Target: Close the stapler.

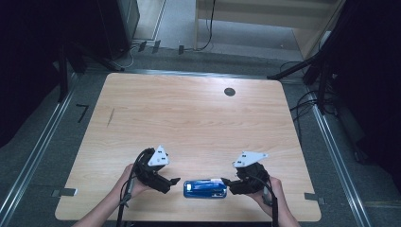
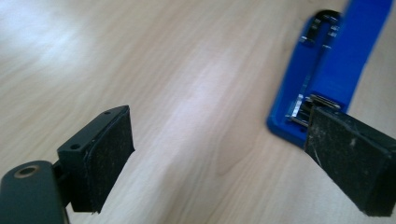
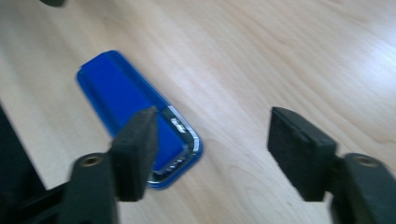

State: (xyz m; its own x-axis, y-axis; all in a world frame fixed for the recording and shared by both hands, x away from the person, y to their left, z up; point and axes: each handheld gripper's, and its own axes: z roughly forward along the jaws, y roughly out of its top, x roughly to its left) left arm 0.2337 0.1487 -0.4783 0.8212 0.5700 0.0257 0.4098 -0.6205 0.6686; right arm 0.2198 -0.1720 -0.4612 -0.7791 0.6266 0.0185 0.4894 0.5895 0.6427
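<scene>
A pale wood counter point(image 1: 198, 123) stands on grey floor point(image 1: 28, 156), bare toward twelve o'clock. A blue stapler point(image 1: 204, 188), seemingly, lies near its six o'clock edge, between the left gripper point(image 1: 173, 181) and right gripper point(image 1: 226, 182), both with fingers apart, gripping nothing.

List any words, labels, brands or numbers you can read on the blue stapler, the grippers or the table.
None can be read.
Blue stapler: plain blue plastic and metal parts, no print visible.
Table: bare wood grain and a dark round spot, no lettering.
Left gripper and right gripper: plain black pads, unmarked.

Blue stapler point(image 1: 205, 188) w/ metal trim — lying flat on table's near edge, lengthwise left-right.
</scene>
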